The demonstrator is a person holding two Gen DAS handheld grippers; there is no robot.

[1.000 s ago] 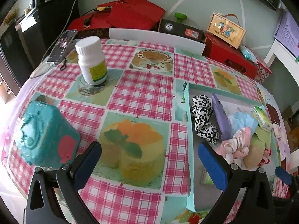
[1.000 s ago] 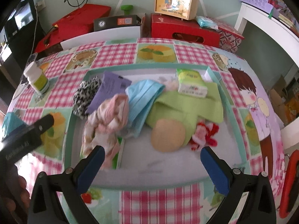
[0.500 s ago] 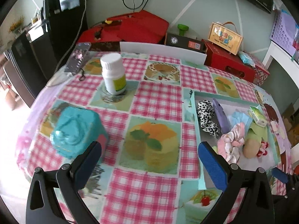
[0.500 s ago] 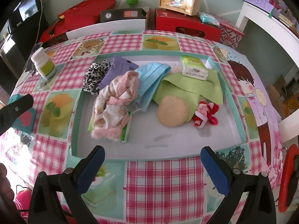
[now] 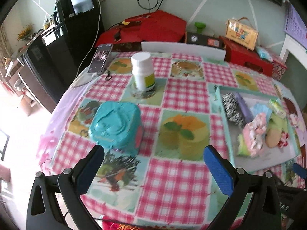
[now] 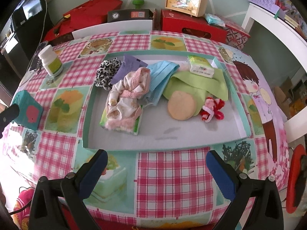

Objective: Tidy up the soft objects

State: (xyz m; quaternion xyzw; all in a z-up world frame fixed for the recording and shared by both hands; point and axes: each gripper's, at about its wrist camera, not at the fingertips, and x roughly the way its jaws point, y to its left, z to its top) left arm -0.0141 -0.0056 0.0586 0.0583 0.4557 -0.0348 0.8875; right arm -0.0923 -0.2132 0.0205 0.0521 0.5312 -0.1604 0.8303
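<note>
Here we hold both tongs wide apart with nothing between the blue pads: the left gripper [image 5: 153, 161] hangs over the pink checked tablecloth [image 5: 184, 95] near a teal embossed box [image 5: 117, 126], and the right gripper [image 6: 156, 164] hangs at the near edge of the shallow teal-rimmed tray [image 6: 86, 115]. In the tray lie a leopard-print scrunchie [image 6: 106, 72], a pink and cream cloth bundle [image 6: 126, 95], a blue face mask [image 6: 159, 80], a green cloth [image 6: 197, 85], a round tan puff [image 6: 181, 105] and a red and white yarn knot [image 6: 212, 111].
</note>
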